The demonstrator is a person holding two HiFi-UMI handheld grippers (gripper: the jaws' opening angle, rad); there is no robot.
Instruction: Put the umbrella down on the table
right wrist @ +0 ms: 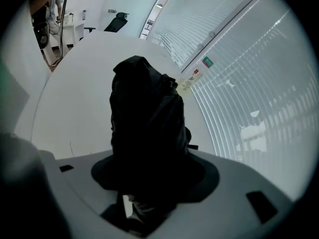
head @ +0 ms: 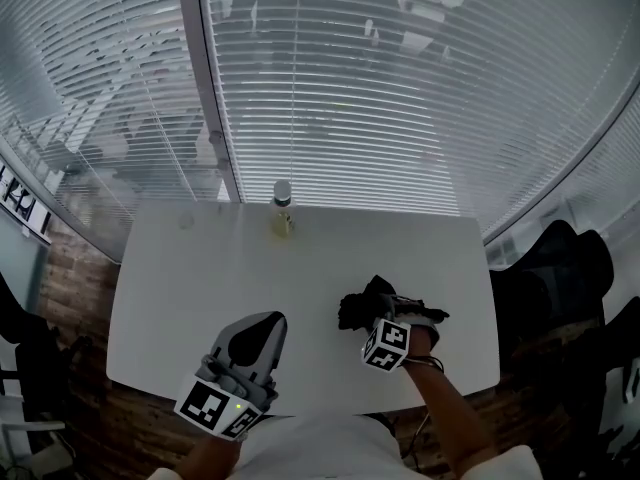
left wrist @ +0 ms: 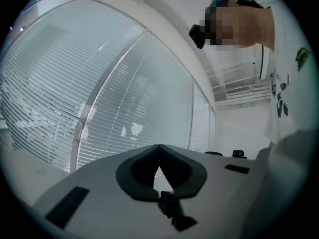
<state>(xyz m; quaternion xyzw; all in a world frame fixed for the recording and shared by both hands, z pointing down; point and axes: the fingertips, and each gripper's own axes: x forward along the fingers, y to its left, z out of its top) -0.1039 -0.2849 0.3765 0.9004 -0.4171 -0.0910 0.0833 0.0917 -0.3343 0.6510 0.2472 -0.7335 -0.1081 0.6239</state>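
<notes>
The right claw is clamped on a black folded umbrella. In the right gripper view the dark bundle fills the gap between the two jaws, which stand wide around it, and rises out past their tips. The claw tilts steeply downward over the white table. In the head view the umbrella sits over the right half of the table, near the front edge and just ahead of the claw's marker cube. The crumpled fabric spreads to the left of the claw. The fabric looks very close to the table top, but I cannot tell whether it actually touches (black cloth against glare hides the underside).

The left claw is pressed together, its tips meeting with nothing between them. It points level toward the window blinds. In the head view it hangs over the table's near edge at the left, well apart from the umbrella.

A small bottle stands upright at the far edge of the table, close to the blinds and roughly central. Dark chairs stand off the table's right end.
</notes>
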